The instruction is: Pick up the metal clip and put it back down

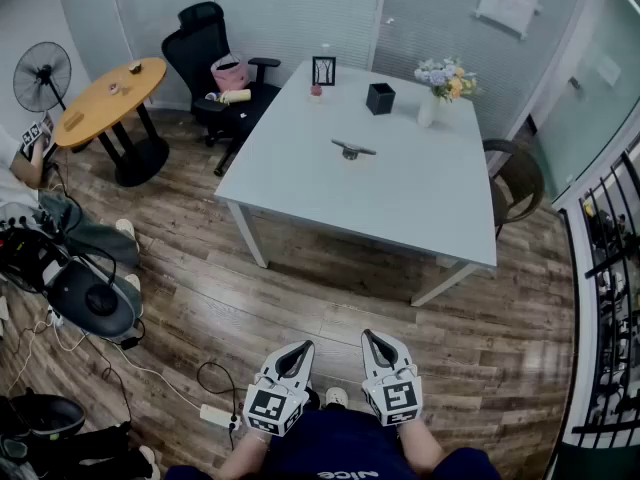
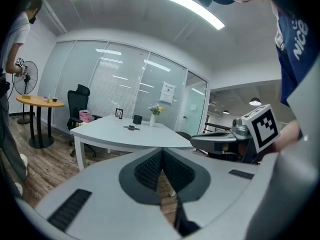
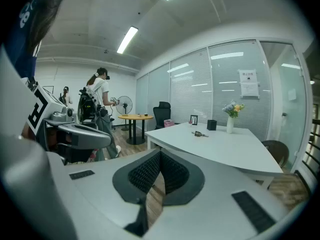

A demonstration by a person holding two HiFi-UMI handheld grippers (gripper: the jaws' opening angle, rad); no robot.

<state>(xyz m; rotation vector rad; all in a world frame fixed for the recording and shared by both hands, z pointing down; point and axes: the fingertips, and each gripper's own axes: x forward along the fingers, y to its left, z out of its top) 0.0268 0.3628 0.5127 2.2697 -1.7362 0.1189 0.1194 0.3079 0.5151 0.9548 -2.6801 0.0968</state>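
Head view, one metal clip (image 1: pixel 353 150) on table (image 1: pixel 420 203), left tool (image 1: pixel 304 347), right tool (image 1: pixel 369 336), both closed

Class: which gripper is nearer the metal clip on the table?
Right, narrowly. The right gripper faces the metal clip almost straight on; the left gripper sits off to its left. Both are far off.

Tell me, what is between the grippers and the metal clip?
Head view: only wooden floor, then bare white table top, between the left gripper, the right gripper and the metal clip.
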